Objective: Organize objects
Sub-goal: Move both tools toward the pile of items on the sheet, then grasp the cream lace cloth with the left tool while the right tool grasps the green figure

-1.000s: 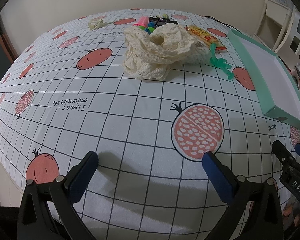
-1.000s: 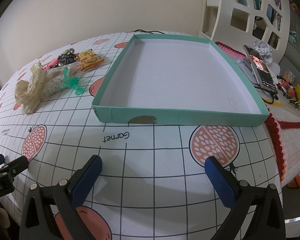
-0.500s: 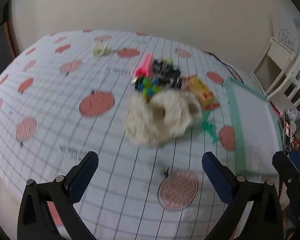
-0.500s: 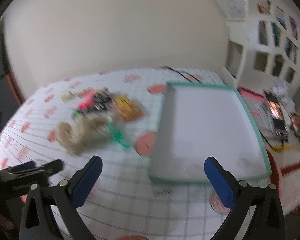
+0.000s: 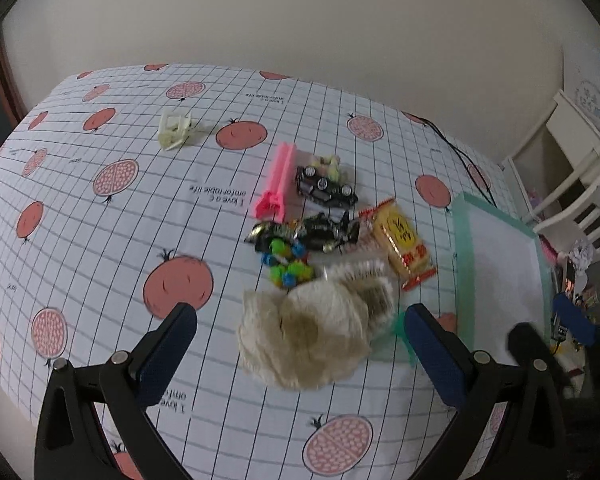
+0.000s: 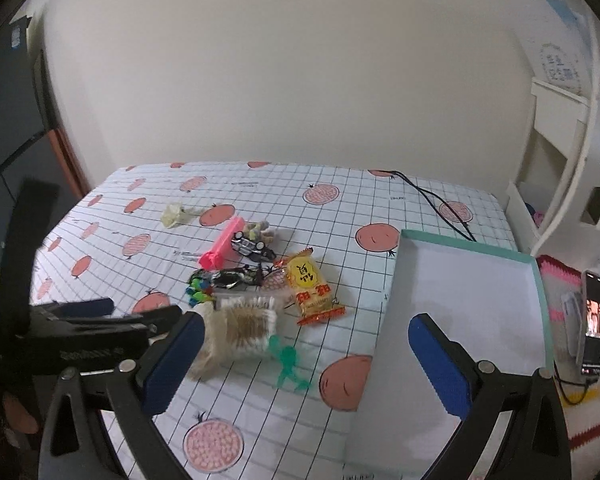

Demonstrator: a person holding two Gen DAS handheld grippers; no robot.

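A heap of small objects lies on the pomegranate-print tablecloth: a cream lace cloth, a yellow snack packet, a pink clip, a black toy car, dark candy wrappers, green and blue beads, a green ribbon and a cream clip. An open teal box stands to the right. My left gripper is open and empty, raised above the lace cloth. My right gripper is open and empty, raised between heap and box.
A black cable runs across the table's far right. A phone and clutter lie on a knitted mat right of the box. A white shelf unit stands at right. The wall is behind the table.
Both grippers have risen and pulled back from the tabletop, so the whole table and heap now show. Both stay open and empty.
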